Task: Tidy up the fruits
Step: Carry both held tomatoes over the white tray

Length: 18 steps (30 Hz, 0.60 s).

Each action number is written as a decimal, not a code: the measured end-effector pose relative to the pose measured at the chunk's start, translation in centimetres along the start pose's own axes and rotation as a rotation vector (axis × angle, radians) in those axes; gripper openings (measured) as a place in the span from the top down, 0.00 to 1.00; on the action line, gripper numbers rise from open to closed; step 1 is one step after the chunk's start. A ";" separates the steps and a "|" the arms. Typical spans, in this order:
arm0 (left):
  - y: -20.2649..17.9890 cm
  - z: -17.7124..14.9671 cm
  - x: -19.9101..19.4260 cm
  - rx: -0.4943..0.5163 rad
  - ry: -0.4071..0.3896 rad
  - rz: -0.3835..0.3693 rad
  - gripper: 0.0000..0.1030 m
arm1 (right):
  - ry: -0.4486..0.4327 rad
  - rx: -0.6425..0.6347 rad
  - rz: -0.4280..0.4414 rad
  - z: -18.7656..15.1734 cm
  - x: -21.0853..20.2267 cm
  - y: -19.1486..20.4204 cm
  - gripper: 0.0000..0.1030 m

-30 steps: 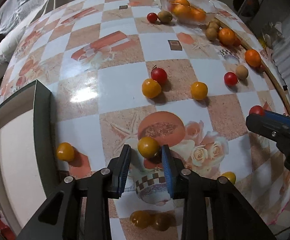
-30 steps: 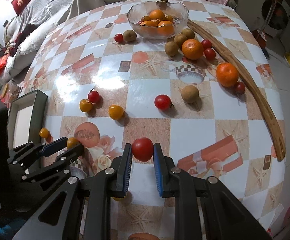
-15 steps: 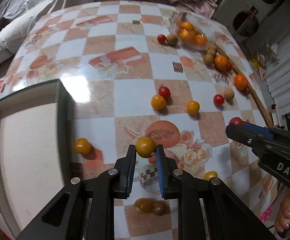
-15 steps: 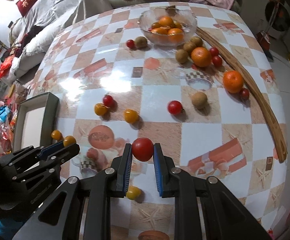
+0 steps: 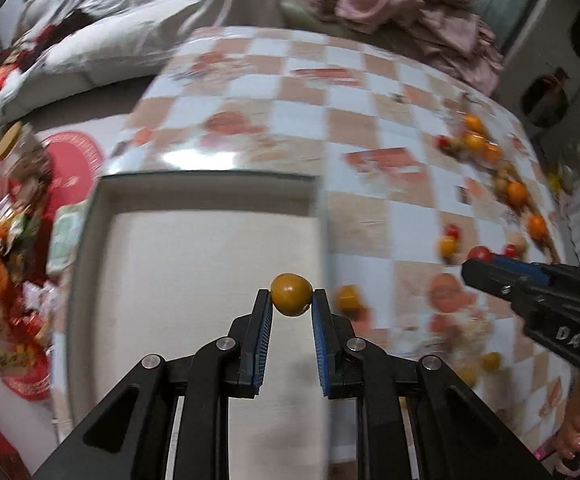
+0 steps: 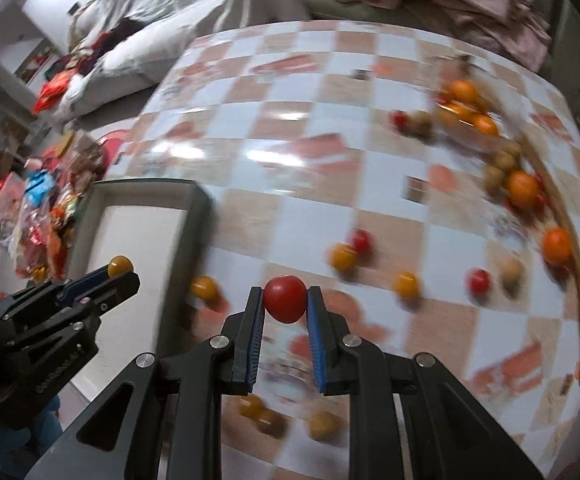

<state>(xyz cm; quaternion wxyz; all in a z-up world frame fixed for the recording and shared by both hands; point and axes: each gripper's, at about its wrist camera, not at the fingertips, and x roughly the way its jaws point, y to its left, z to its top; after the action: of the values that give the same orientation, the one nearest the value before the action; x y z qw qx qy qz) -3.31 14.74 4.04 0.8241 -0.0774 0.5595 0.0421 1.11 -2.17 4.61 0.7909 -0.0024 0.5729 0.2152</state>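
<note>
Left gripper (image 5: 292, 298) fingers clamp a yellow tomato (image 5: 291, 294) above the tray (image 5: 209, 196); right gripper (image 6: 285, 300), lettered "DAS", clamps a red tomato (image 6: 285, 298) over the counter (image 6: 310, 216). Far fruit blurred.

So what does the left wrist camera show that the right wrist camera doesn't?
Only the left wrist view shows a person's toes at its lower right. Only the right wrist view shows the long wooden stick along the table's far side. Both show the left gripper shut on a yellow tomato, the right gripper shut on a red tomato, the white tray and the checkered table.
</note>
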 end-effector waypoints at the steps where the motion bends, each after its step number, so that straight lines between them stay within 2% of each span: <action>1: 0.9 -0.1 0.2 -0.012 0.005 0.015 0.79 | 0.004 -0.012 0.011 0.4 0.4 0.9 0.78; 9: 7.2 -1.0 2.1 -0.101 0.034 0.101 0.79 | 0.044 -0.120 0.060 3.0 4.6 7.8 0.78; 18: 9.7 -0.9 3.9 -0.119 0.053 0.134 0.79 | 0.102 -0.192 0.020 4.5 9.8 11.8 0.78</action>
<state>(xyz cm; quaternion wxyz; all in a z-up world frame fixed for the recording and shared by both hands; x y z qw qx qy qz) -4.20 24.04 -0.70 0.7984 -0.0899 0.5814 0.1282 3.59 12.93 0.07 0.7547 -0.0833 0.5890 0.2767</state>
